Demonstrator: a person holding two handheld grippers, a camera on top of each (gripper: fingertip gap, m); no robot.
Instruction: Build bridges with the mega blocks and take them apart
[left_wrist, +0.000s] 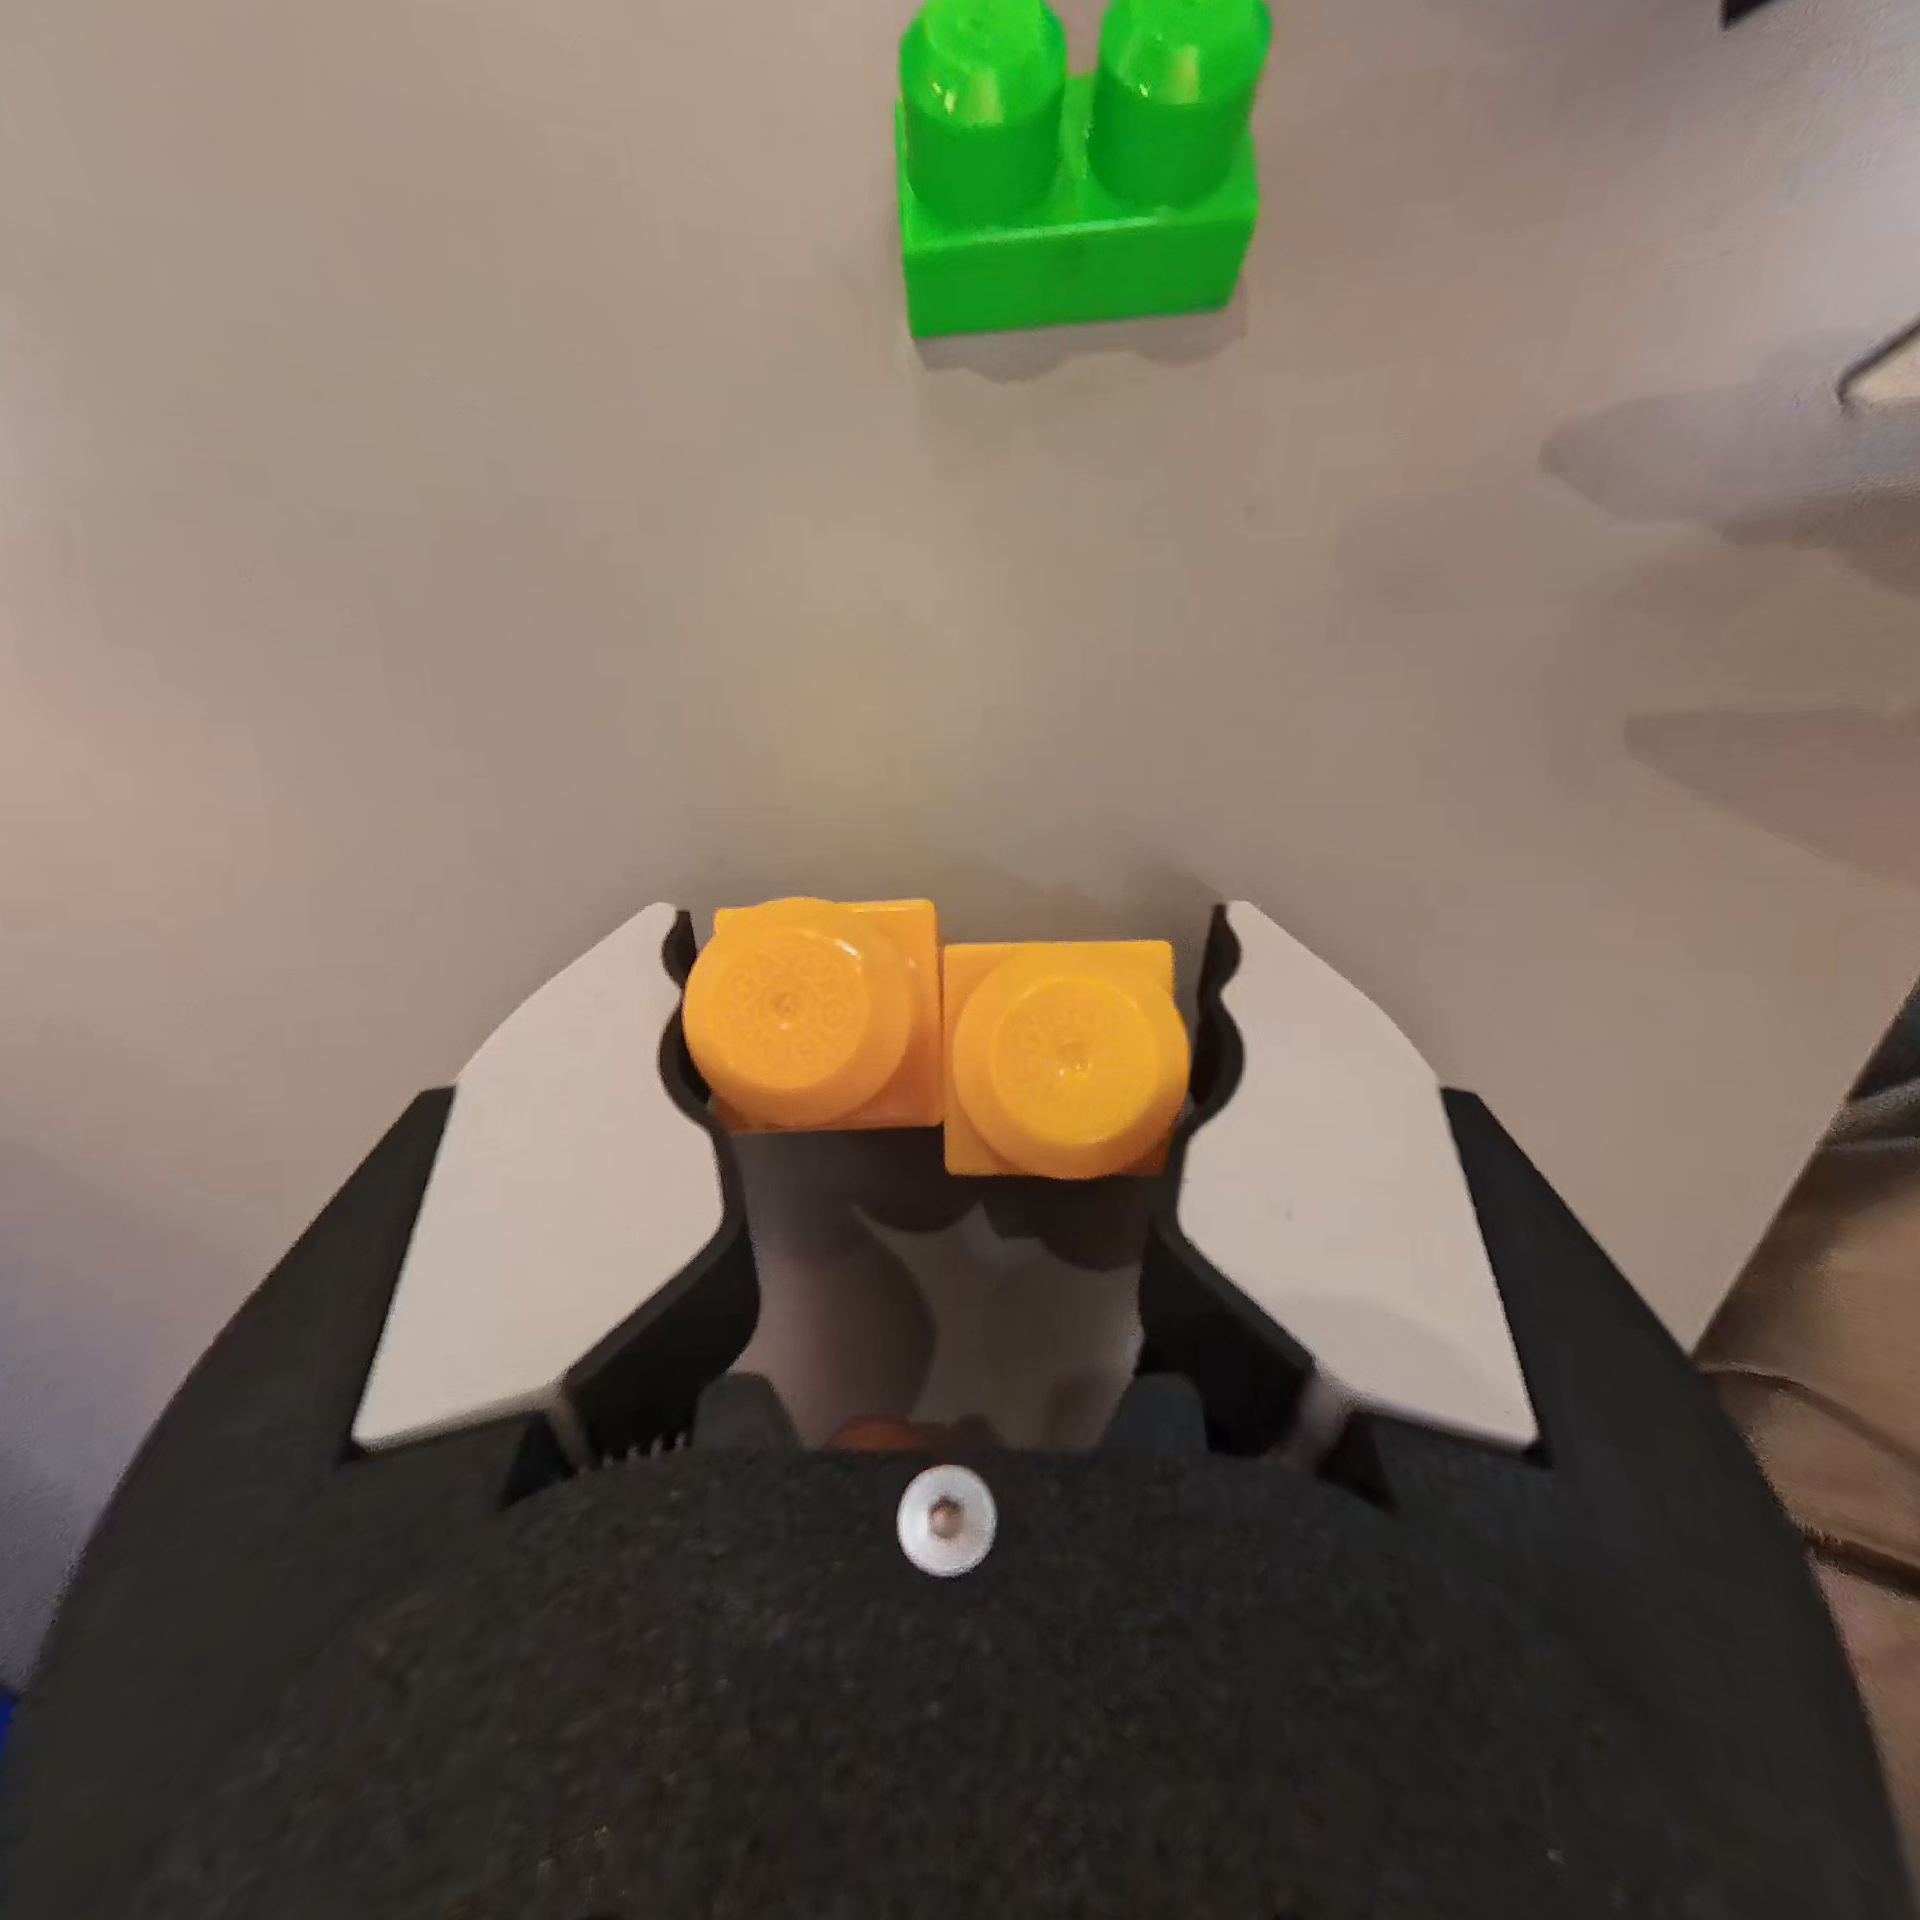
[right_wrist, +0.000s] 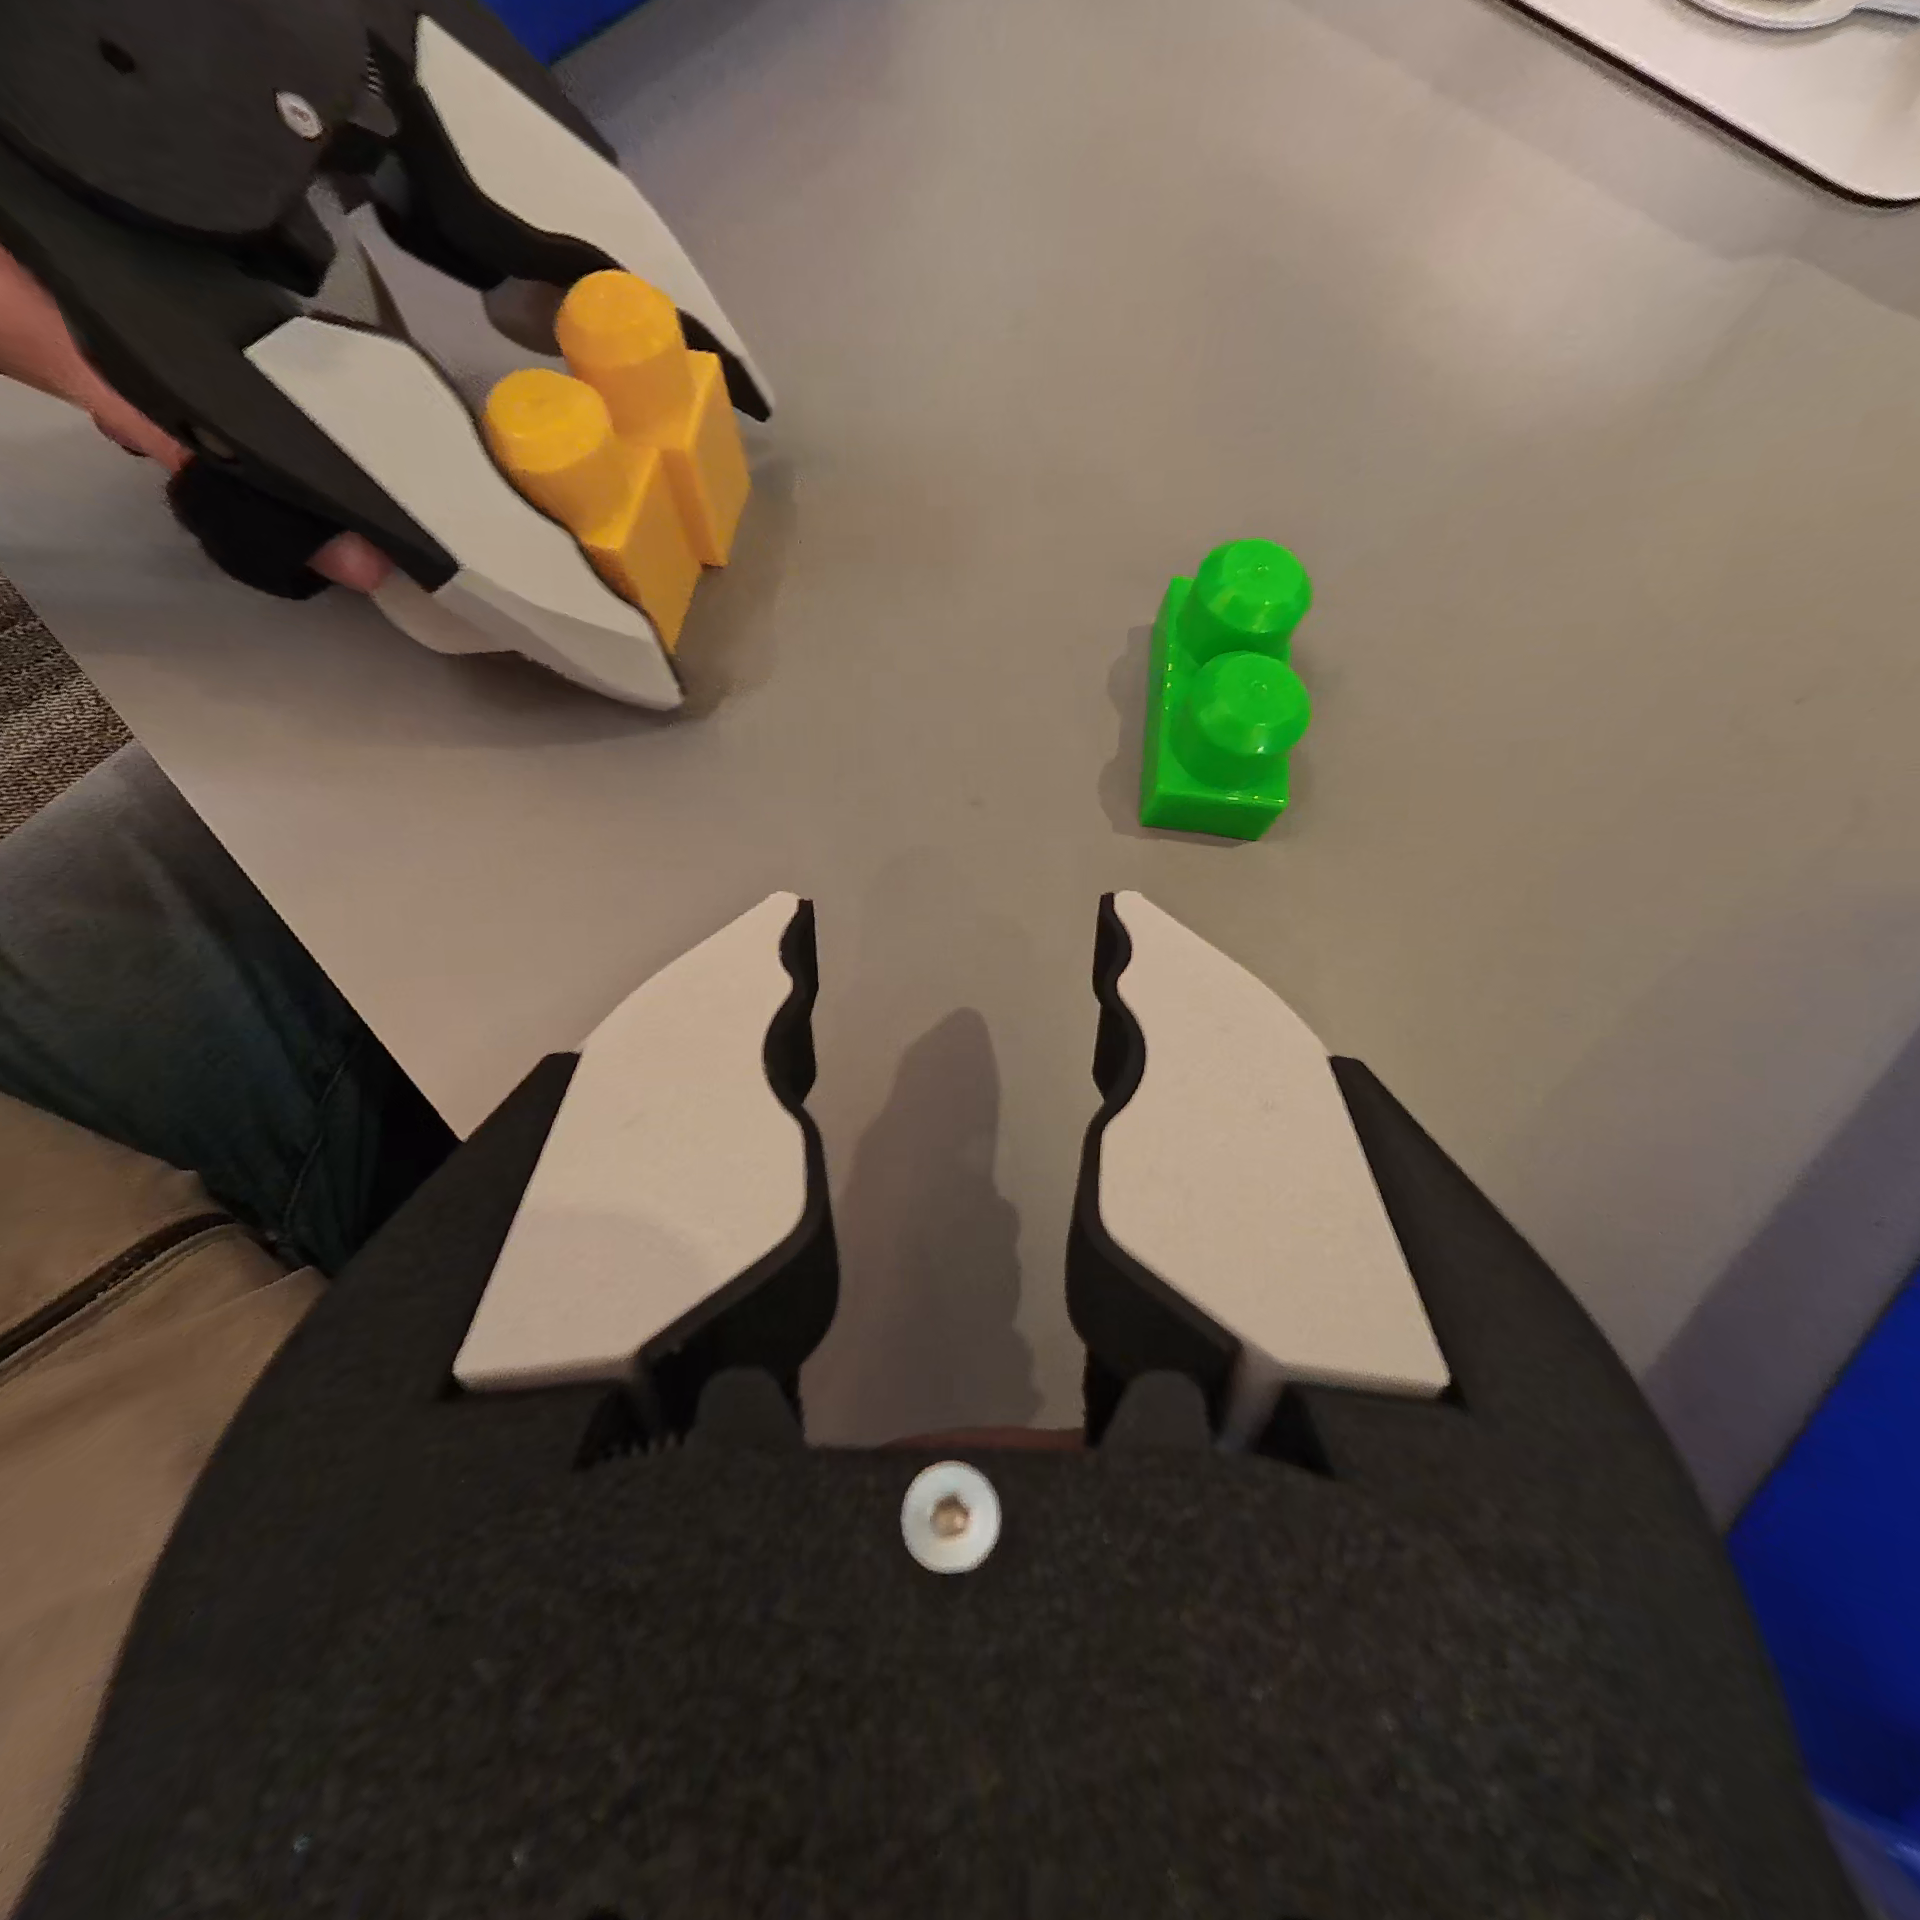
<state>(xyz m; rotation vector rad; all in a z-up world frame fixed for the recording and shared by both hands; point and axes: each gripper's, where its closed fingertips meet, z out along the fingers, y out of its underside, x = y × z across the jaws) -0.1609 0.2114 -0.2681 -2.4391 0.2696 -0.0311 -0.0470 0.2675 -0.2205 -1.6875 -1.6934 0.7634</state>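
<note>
There are no words or numbers to read here. The tops of the yellow blocks (left_wrist: 930, 1034) have small raised marks, too tiny to tell.

Setting: likely an office or lab workspace, indoors. Evidence: plain grey worktop (right_wrist: 1351, 312) with a smooth laminate face; grey woven carpet (right_wrist: 52, 717) below its left edge; a white flat device (right_wrist: 1766, 94) with a dark rim at the far right corner; blue surface (right_wrist: 1839, 1558) at near right. Seated person's trousers (right_wrist: 135, 1351) at near left.
</note>
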